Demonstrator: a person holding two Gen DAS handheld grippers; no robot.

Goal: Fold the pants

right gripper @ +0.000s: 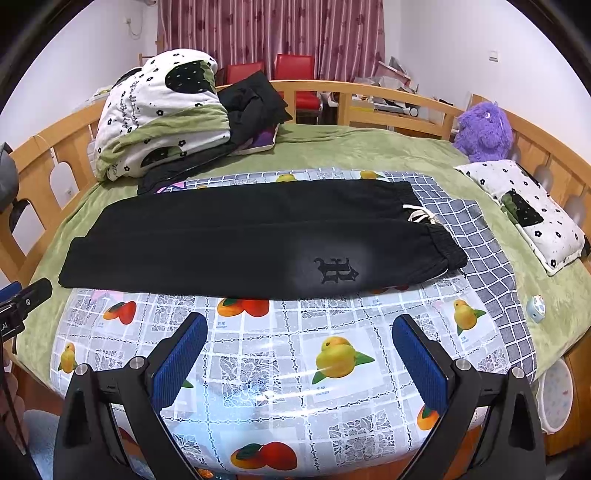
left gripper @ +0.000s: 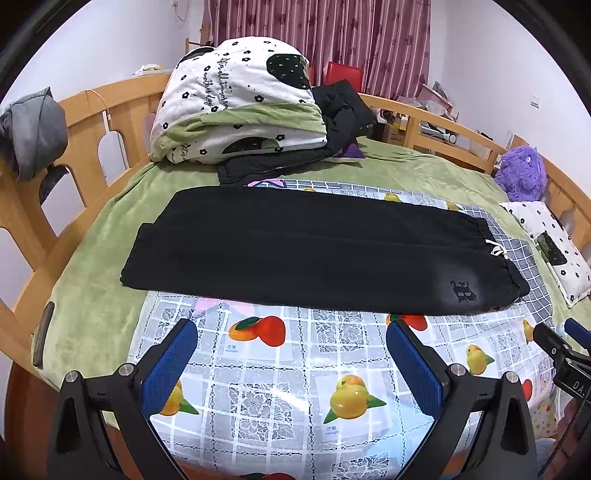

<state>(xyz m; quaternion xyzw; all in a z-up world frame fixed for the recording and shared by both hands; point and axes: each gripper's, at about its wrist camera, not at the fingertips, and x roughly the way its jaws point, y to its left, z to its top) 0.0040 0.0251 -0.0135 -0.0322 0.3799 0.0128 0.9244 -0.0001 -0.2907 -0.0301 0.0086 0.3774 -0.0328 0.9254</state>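
The left gripper (left gripper: 291,330) hangs with its jaws spread wide and nothing between the blue ribbed pads (left gripper: 170,369), poised over the glossy fruit-print tablecloth (left gripper: 280,391). The right gripper (right gripper: 299,325) stands the same way, wide open and empty, blue pads (right gripper: 421,365) on either side of a printed mango. Each tool's tip shows at the edge of the other's view, so the two are side by side at the near edge of the bed.

Just beyond both sets of fingers lie the black pants (left gripper: 314,251), flat and lengthwise across the cloth, folded in half with one leg over the other. The elastic waistband (right gripper: 443,243) is at the right end with a white drawstring (right gripper: 419,216) poking out (the cuffs are at the left end, overhanging the cloth's edge). A dark embroidered logo (right gripper: 336,270) sits near the waist, on the near side.

Under the right part of the tablecloth a grey checked cloth (right gripper: 484,251) spreads out, and everything rests on a green fleece blanket (left gripper: 92,295). Farther back, a folded white-and-green floral quilt (left gripper: 236,99) is piled at the left, with a black jacket (left gripper: 343,107) slumped against it. At the right are a matching floral pillow (right gripper: 532,210) and a purple plush toy (right gripper: 484,129) by the wooden bed rail (left gripper: 96,122). Maroon curtains (right gripper: 269,33) hang behind.
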